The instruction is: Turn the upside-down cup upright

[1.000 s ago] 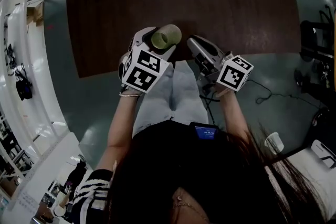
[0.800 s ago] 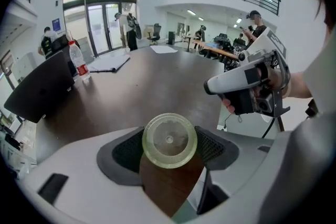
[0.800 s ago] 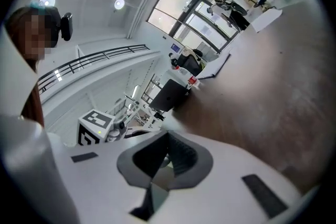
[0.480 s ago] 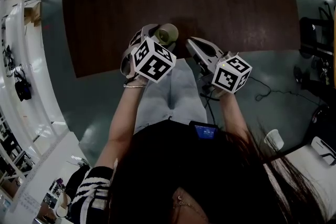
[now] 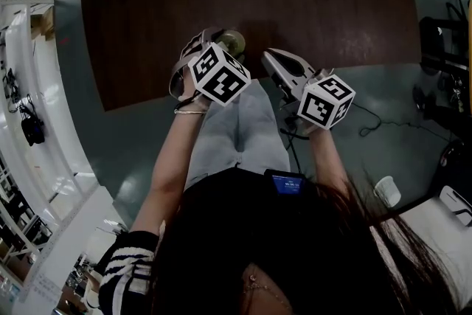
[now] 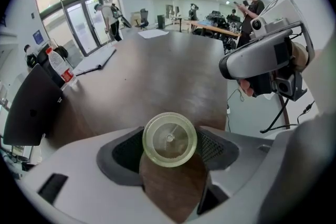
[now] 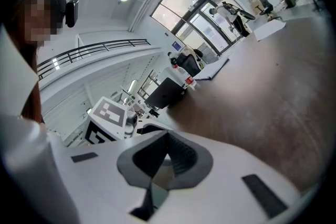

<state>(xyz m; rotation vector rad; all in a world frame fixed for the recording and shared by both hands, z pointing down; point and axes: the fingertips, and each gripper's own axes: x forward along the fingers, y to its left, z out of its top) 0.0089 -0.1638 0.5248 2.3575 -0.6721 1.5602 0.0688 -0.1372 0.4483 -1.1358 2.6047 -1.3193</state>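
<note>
Clamping translucent pale-green plastic cup (image 6: 169,139) by its sides in left gripper (image 6: 171,159), just above near edge of dark brown wooden table (image 6: 157,71); looks close to mouth-up. Holding right gripper (image 7: 163,162) closed and empty, just right of cup. To finish: level rim first, lower until base sits flat, place farther in from edge, open jaws slowly, pull straight up

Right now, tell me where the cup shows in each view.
Head view: cup just above centre, by the table's near edge.
Left gripper view: lower centre, between the left gripper's jaws.
Right gripper view: not in it.
Shared landmark: the brown table, in all three.
</note>
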